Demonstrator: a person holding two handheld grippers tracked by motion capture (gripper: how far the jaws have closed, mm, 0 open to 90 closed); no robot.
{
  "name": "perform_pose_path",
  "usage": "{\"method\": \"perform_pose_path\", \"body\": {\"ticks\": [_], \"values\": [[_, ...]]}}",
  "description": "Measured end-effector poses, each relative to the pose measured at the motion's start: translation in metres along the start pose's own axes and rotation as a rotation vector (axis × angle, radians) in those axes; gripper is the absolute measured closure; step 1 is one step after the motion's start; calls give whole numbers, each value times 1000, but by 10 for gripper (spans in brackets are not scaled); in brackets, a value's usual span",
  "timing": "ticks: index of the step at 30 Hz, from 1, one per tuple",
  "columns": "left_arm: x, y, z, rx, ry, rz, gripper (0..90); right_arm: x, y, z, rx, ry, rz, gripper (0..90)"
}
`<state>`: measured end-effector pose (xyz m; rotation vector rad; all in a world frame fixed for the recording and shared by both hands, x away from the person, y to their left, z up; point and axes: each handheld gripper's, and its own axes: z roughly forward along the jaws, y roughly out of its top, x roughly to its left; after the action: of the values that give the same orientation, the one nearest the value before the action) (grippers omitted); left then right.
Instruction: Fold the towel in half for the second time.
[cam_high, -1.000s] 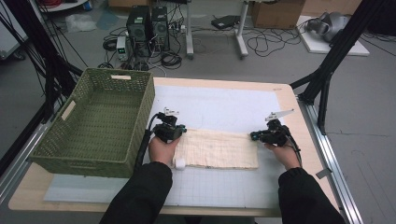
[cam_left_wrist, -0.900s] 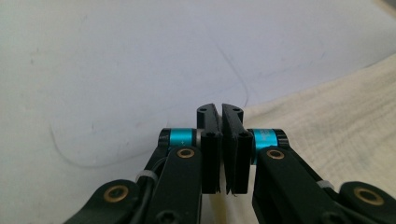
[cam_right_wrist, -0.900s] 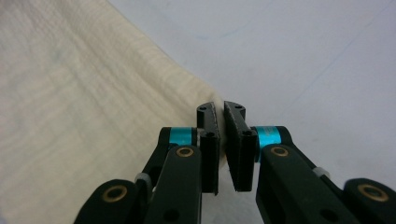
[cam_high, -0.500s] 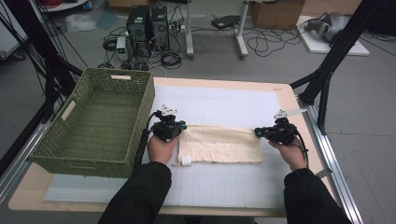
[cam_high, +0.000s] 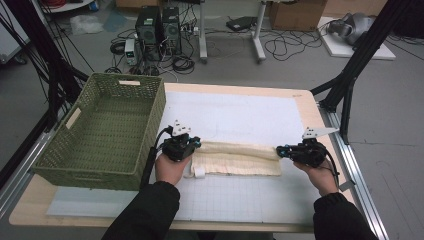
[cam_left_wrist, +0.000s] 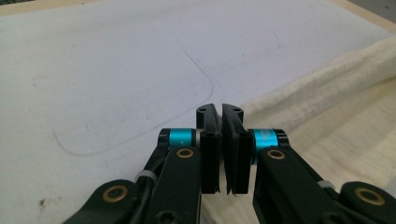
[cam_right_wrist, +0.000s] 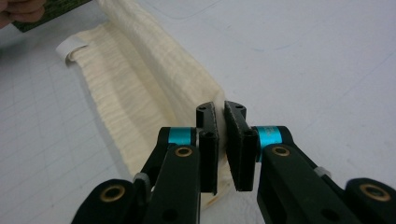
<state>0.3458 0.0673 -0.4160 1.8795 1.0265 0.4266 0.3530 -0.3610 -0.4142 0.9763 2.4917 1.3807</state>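
A cream towel (cam_high: 235, 162) lies folded into a long strip on the white mat (cam_high: 230, 110), with a raised roll along its far edge. My left gripper (cam_high: 195, 145) is at the strip's far left corner, and my right gripper (cam_high: 280, 149) at its far right corner. In the left gripper view the jaws (cam_left_wrist: 219, 112) are pressed together where the towel's (cam_left_wrist: 336, 121) rolled edge begins. In the right gripper view the jaws (cam_right_wrist: 220, 109) pinch the towel's (cam_right_wrist: 140, 79) corner, with cloth between the pads. A white tag (cam_high: 199, 173) sticks out at the near left end.
A green woven basket (cam_high: 85, 172) stands empty on the table's left, close to my left hand. Black frame struts (cam_high: 350, 85) rise past the table's right edge. Computers and cables lie on the floor beyond the far edge.
Both grippers have shifted a little toward me with the towel's far edge. The strip now looks narrower, with a roll along its far side.
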Motion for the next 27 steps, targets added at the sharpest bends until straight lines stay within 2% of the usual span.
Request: {"method": "perform_pose_path", "body": {"ticks": [10,14,16,18,22,24,27], "values": [[-12,-28,-13,44,-42,30,855,14,-19,1,20,35,-17,832],[-14,-35,-13,70,-56,30,853,16,-26,2,32,40,-13,829],[-15,-38,-11,104,-76,37,846,17,-29,3,38,42,-9,826],[-16,-40,-11,101,-74,45,840,16,-31,3,48,43,-3,810],[-14,-39,-12,106,-77,47,821,16,-34,3,60,51,19,687],[-14,-39,-13,109,-79,49,806,15,-32,0,37,70,31,639],[-13,-39,-13,111,-79,46,794,17,-24,-9,1,74,42,583]]}}
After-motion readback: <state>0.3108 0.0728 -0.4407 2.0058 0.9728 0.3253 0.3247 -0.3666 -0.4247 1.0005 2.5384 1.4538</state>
